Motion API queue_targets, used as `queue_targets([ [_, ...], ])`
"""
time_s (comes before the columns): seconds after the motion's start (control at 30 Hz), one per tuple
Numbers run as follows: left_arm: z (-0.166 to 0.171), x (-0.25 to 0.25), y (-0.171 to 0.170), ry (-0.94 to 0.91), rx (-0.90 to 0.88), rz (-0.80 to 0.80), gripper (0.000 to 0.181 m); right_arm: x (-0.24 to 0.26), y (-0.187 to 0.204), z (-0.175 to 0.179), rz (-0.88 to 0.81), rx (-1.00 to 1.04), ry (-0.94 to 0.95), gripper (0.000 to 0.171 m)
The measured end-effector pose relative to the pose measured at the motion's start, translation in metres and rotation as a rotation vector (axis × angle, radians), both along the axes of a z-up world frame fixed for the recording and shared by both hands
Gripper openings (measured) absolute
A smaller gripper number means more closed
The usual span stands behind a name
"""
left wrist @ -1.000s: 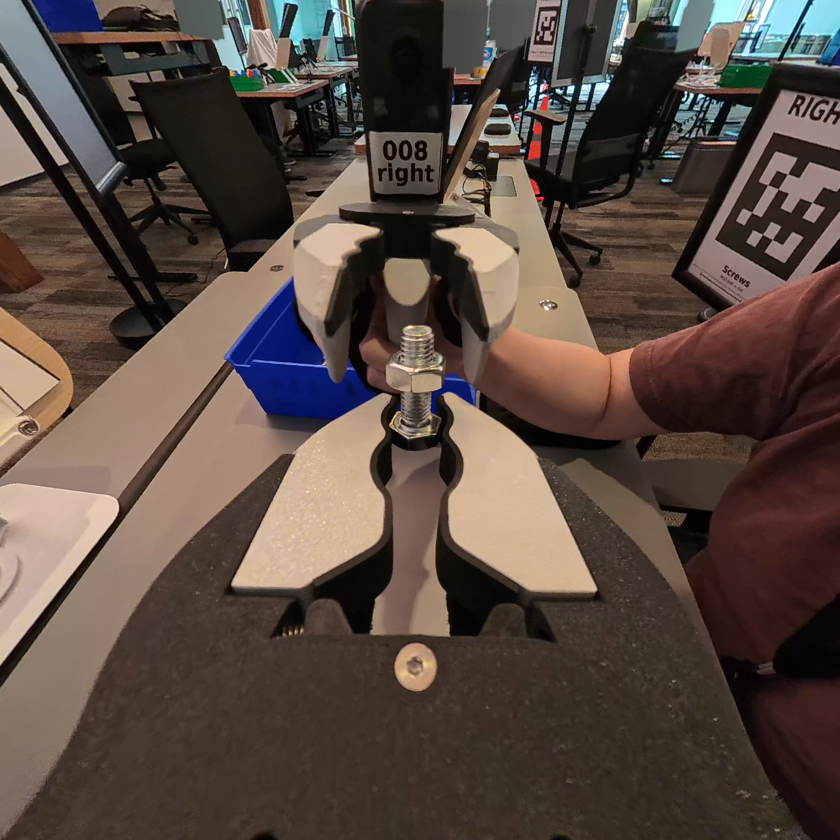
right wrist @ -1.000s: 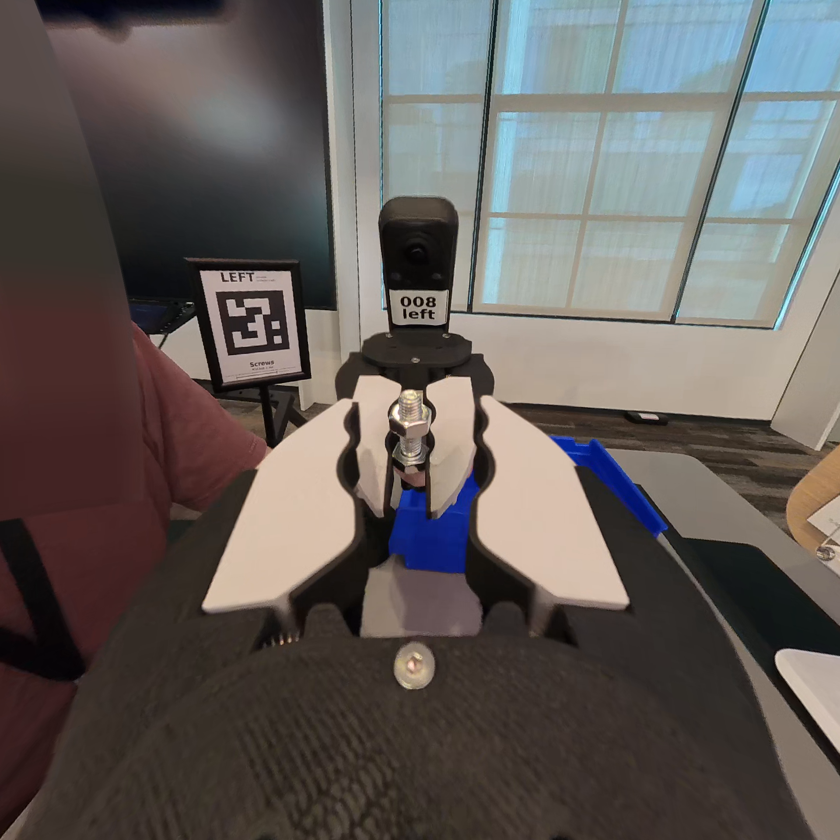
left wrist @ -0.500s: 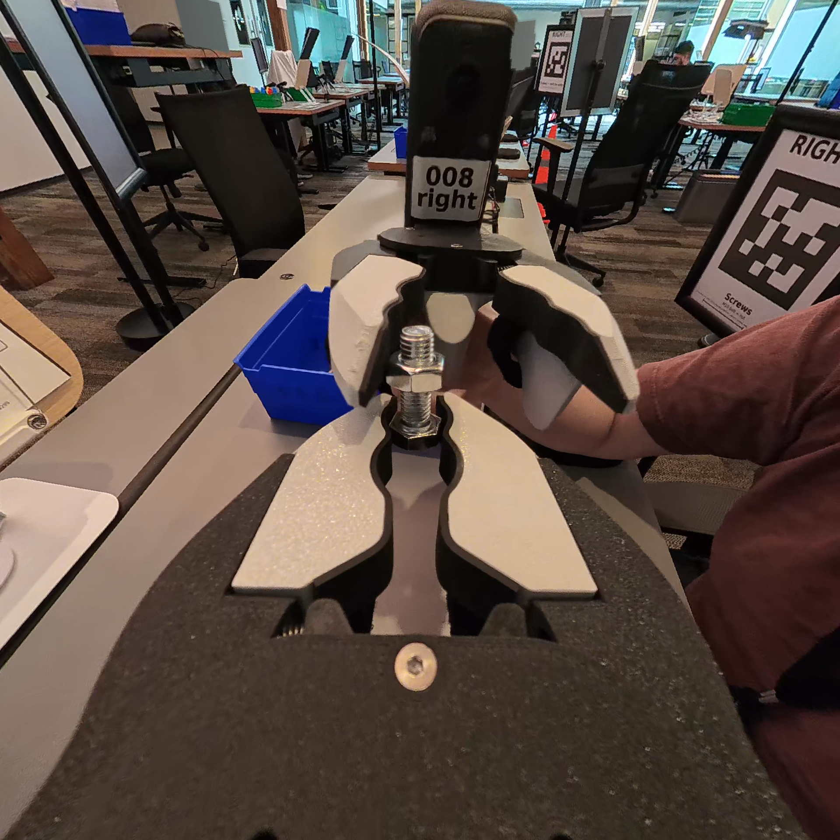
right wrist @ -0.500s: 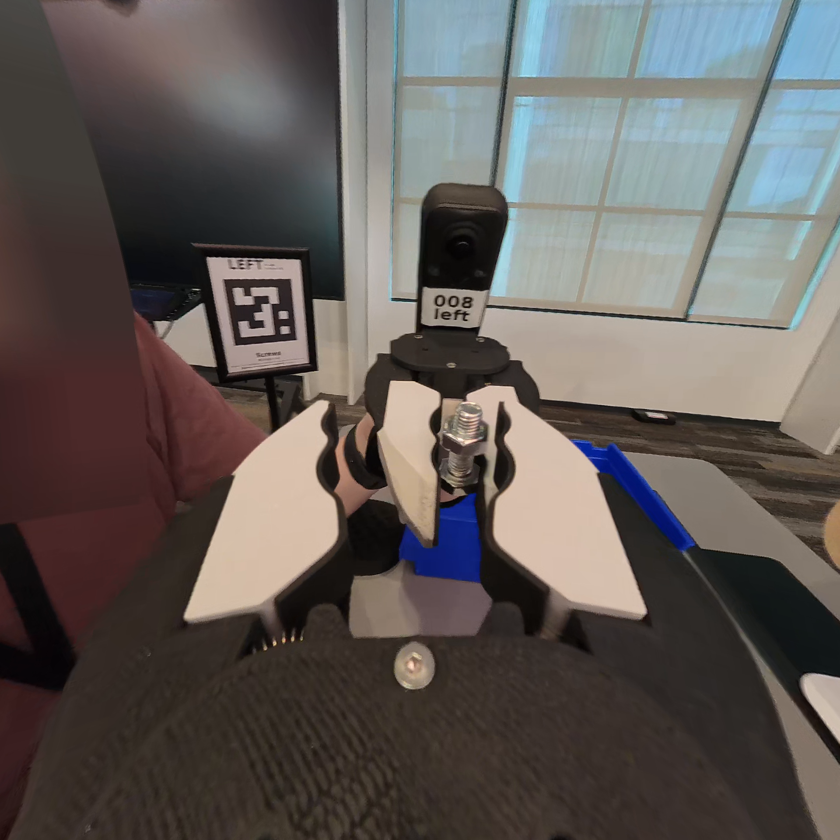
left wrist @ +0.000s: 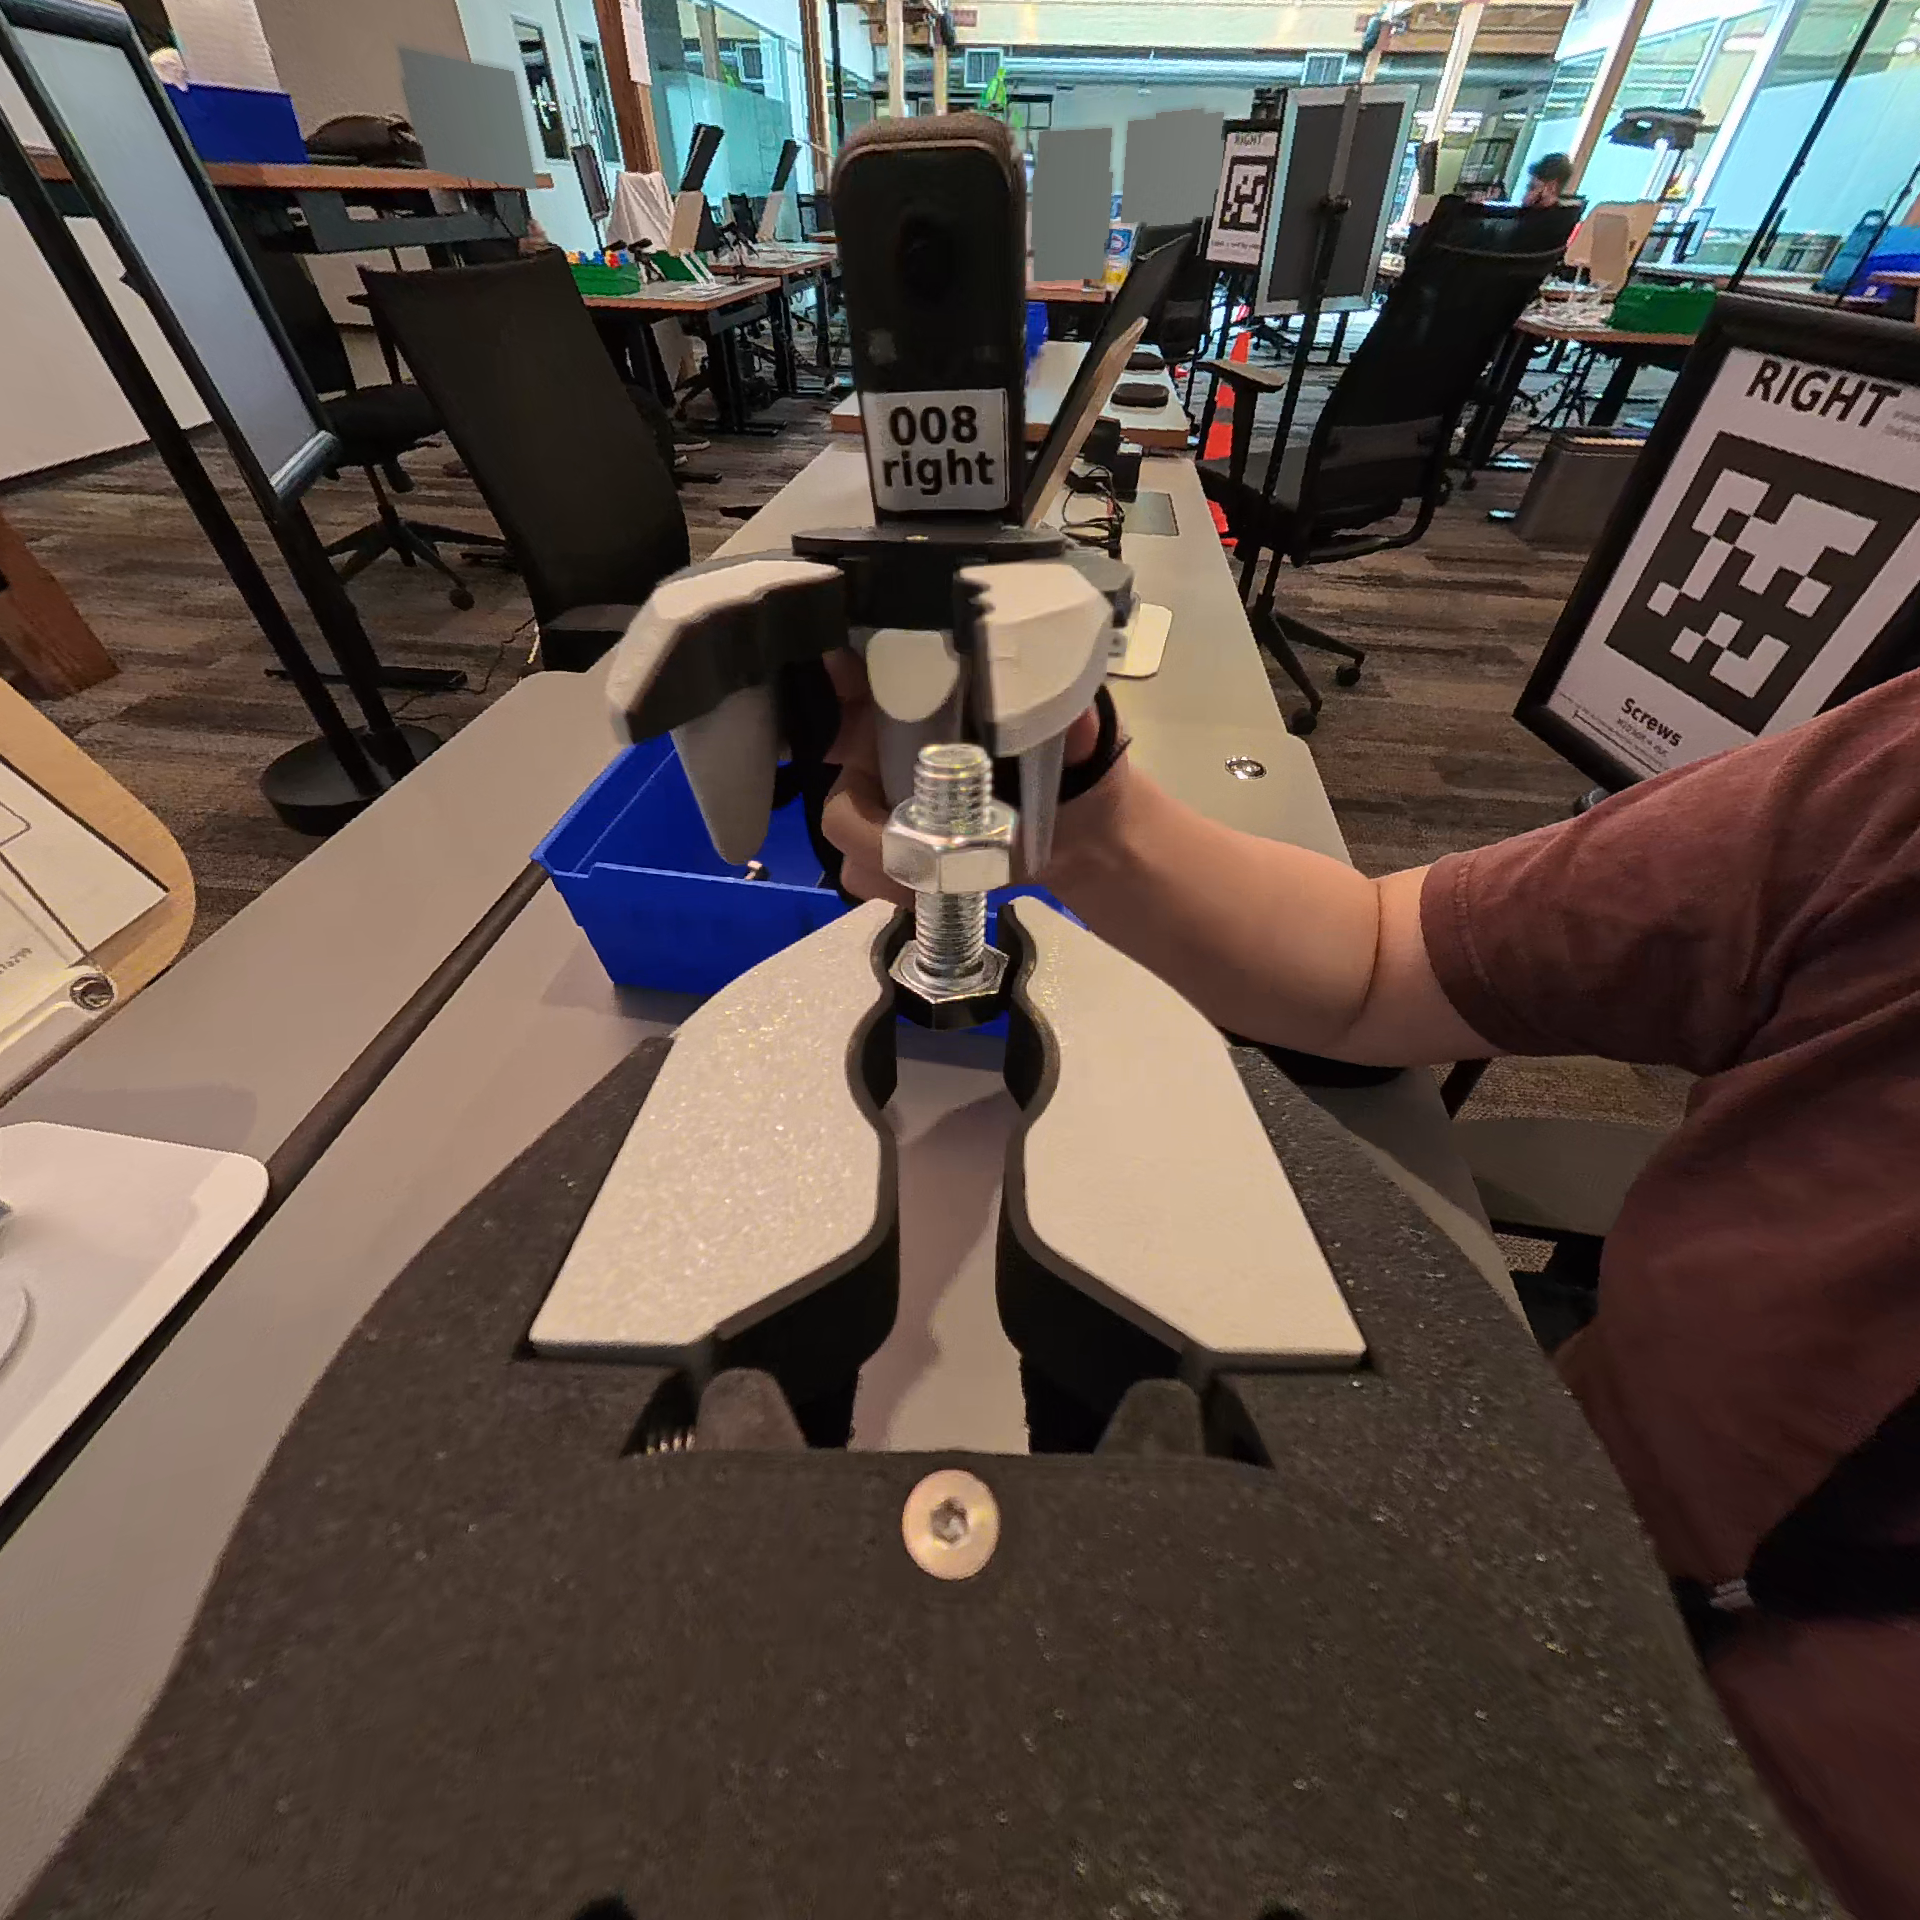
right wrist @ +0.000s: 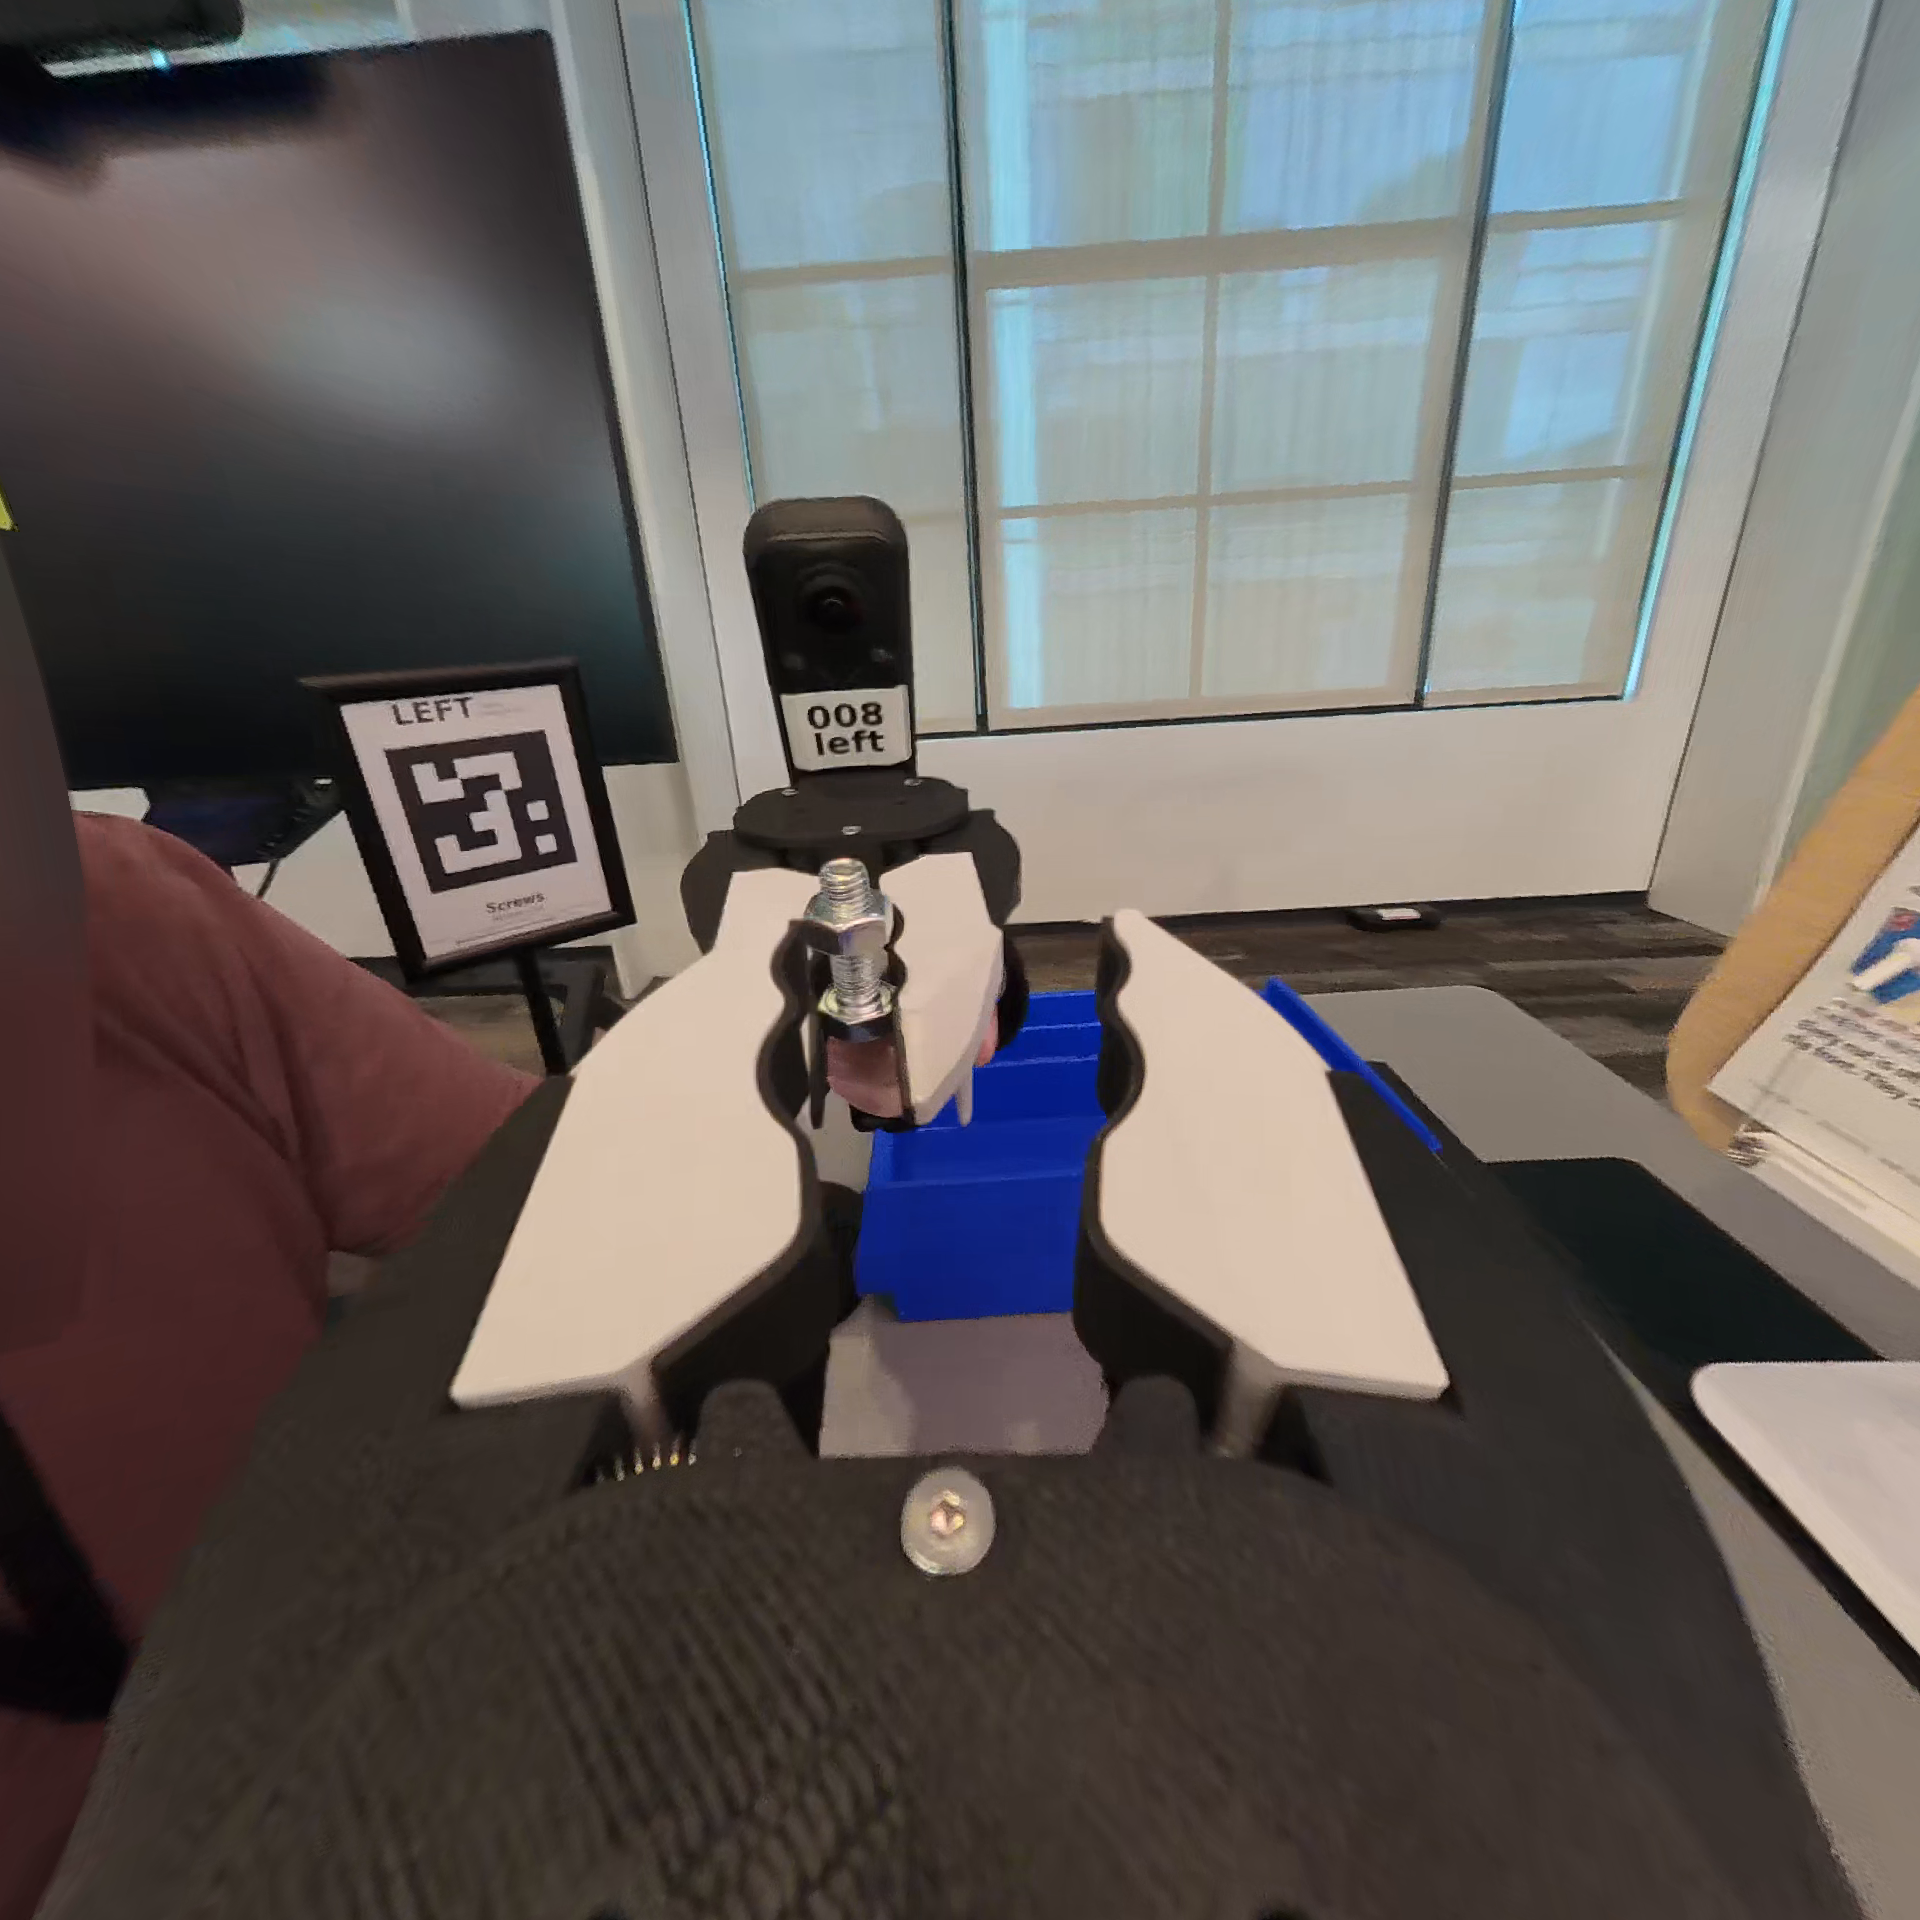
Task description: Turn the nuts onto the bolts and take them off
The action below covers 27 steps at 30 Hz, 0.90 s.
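Observation:
A silver bolt (left wrist: 948,930) stands upright, and my left gripper (left wrist: 948,935) is shut on its head. A silver hex nut (left wrist: 948,847) sits on the thread, a little below the bolt's top. My right gripper (left wrist: 888,857) faces the left one and is open. One of its fingers (left wrist: 1039,769) is right beside the nut, the other is well off to the side. In the right wrist view my right gripper (right wrist: 945,935) is wide open. The nut (right wrist: 847,925) and bolt (right wrist: 852,982) are close to its left finger, held by the left gripper (right wrist: 857,1039).
A blue bin (left wrist: 675,904) stands on the grey table (left wrist: 343,1018) under the grippers; it also shows in the right wrist view (right wrist: 977,1195). A white pad (left wrist: 104,1247) lies at the left. The person's arm (left wrist: 1299,935) reaches in from the right. A framed marker sign (left wrist: 1766,540) stands beyond it.
My right gripper has opened wider and swung across the bolt, so the nut has gone from between its fingers to beside one of them. The left gripper has kept its hold on the bolt.

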<state>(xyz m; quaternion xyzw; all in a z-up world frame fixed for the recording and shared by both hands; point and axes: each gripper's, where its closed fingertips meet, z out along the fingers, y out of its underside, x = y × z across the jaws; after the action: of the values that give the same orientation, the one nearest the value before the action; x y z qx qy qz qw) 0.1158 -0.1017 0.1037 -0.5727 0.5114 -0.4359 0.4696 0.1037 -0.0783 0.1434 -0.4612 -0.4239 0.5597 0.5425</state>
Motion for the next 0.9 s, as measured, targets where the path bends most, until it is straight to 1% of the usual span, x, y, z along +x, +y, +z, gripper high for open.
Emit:
queue_targets([
  [0.17,-0.004,0.005,-0.003,0.016,-0.006,-0.015,0.016,-0.019,-0.009,-0.007,-0.026,0.054,-0.057,0.056],
  [0.27,-0.004,0.006,-0.005,0.014,-0.004,-0.021,0.016,-0.014,-0.006,-0.007,-0.018,0.05,-0.047,0.058],
  [0.37,-0.001,0.002,-0.004,0.003,-0.009,-0.022,0.015,-0.003,0.002,-0.006,-0.008,-0.001,-0.035,0.056],
  [0.47,0.0,0.001,-0.003,-0.001,-0.01,-0.018,0.015,-0.004,-0.008,0.0,0.032,0.008,-0.013,0.055],
  [0.57,-0.002,0.004,-0.005,0.009,-0.011,-0.028,0.015,-0.014,-0.014,-0.001,0.018,0.046,-0.021,0.054],
  [0.67,-0.003,0.005,-0.007,0.012,-0.005,-0.031,0.015,-0.008,-0.006,-0.001,-0.001,0.041,-0.005,0.054],
  [0.7,-0.002,0.004,-0.007,0.01,-0.008,-0.032,0.015,-0.003,0.001,-0.002,-0.011,0.015,-0.01,0.051],
  [0.77,0.002,0.003,-0.009,-0.009,-0.017,-0.045,0.015,0.006,0.011,-0.002,-0.031,-0.028,-0.003,0.052],
  [0.83,0.002,0.002,-0.007,-0.005,-0.012,-0.033,0.015,0.006,0.001,0.004,0.018,-0.025,0.022,0.053],
  [0.9,0.0,0.002,-0.007,0.005,-0.01,-0.031,0.015,-0.004,-0.013,0.005,0.045,0.016,0.002,0.056],
])
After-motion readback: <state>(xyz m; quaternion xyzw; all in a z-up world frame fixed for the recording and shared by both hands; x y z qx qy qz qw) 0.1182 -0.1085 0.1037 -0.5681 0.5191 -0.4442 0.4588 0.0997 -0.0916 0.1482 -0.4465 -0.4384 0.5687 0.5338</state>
